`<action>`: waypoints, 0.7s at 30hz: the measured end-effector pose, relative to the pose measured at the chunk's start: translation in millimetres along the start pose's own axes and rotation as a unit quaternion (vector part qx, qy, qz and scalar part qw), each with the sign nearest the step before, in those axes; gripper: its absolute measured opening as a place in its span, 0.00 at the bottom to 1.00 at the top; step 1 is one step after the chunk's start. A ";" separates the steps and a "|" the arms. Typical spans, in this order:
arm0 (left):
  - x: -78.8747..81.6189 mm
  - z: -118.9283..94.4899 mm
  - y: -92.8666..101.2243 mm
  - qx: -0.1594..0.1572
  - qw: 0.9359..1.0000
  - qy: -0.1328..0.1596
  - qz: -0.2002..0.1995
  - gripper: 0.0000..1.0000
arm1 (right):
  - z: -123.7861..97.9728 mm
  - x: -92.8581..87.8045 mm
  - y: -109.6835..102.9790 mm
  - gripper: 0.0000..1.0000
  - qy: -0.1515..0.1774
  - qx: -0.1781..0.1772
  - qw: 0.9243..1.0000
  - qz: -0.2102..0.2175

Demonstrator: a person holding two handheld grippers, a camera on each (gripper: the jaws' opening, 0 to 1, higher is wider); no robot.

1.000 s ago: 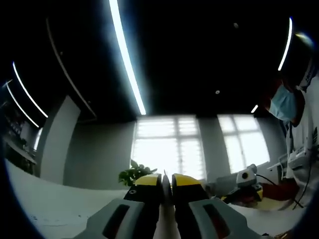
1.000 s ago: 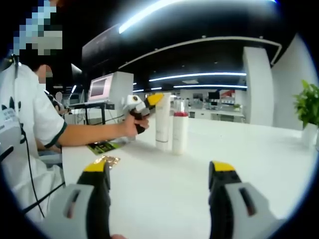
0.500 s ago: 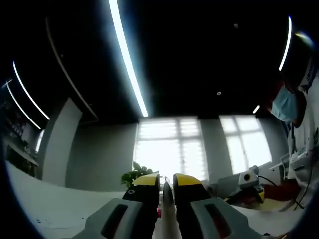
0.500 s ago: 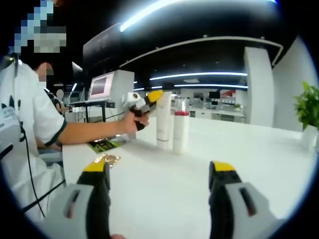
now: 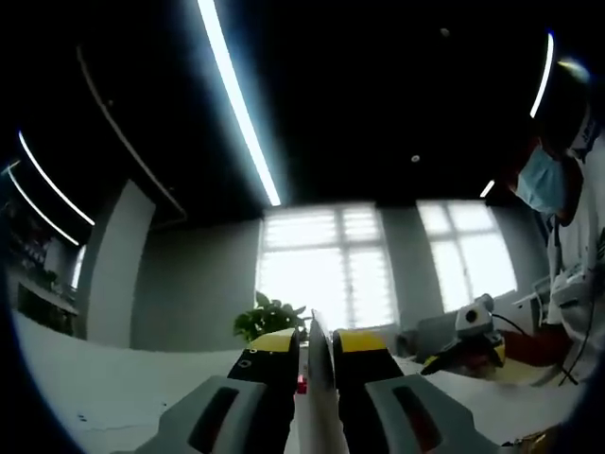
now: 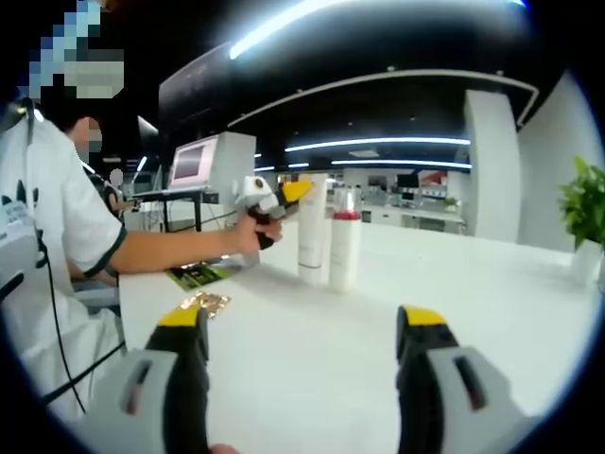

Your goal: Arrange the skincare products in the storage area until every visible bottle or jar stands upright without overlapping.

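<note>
In the left gripper view, our left hand-held gripper (image 5: 316,352) pinches a white tube (image 5: 319,397) by its top, steadying it upright. In the right gripper view, our right hand-held gripper (image 6: 302,333) hangs spread and empty over the table (image 6: 510,312), while that tube (image 6: 310,230) stands touching the red-capped bottle (image 6: 342,248) on the far left.

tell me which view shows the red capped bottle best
The right gripper view: the red capped bottle stands upright on the white table beside a taller white tube. The left gripper view gives just a red sliver between its jaws.
</note>
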State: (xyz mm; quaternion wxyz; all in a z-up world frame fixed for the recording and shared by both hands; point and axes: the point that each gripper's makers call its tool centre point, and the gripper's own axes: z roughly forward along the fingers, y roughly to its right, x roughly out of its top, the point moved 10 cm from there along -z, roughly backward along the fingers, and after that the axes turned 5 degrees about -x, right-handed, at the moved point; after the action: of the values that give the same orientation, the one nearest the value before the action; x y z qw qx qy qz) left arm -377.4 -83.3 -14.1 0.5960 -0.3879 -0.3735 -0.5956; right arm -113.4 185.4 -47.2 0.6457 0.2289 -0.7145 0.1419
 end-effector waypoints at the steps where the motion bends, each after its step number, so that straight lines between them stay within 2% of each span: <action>1: -0.3 -0.1 -0.1 0.001 1.000 -0.004 0.003 0.13 | 0.1 -0.3 -0.9 0.82 0.000 0.001 1.000 0.000; 12: -2.6 0.9 4.2 0.003 1.000 -0.022 0.022 0.10 | 0.3 -0.5 0.7 0.82 -0.002 0.001 1.000 -0.001; 21: -2.4 -1.3 -2.0 0.009 0.999 -0.019 0.026 0.10 | 1.0 -1.3 0.1 0.81 -0.003 0.003 1.000 0.001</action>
State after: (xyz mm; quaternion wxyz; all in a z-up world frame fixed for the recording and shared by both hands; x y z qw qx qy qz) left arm -379.4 -83.5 -16.8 0.6077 -0.4037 -0.3798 -0.5688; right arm -114.2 185.2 -48.6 0.6426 0.2302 -0.7165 0.1441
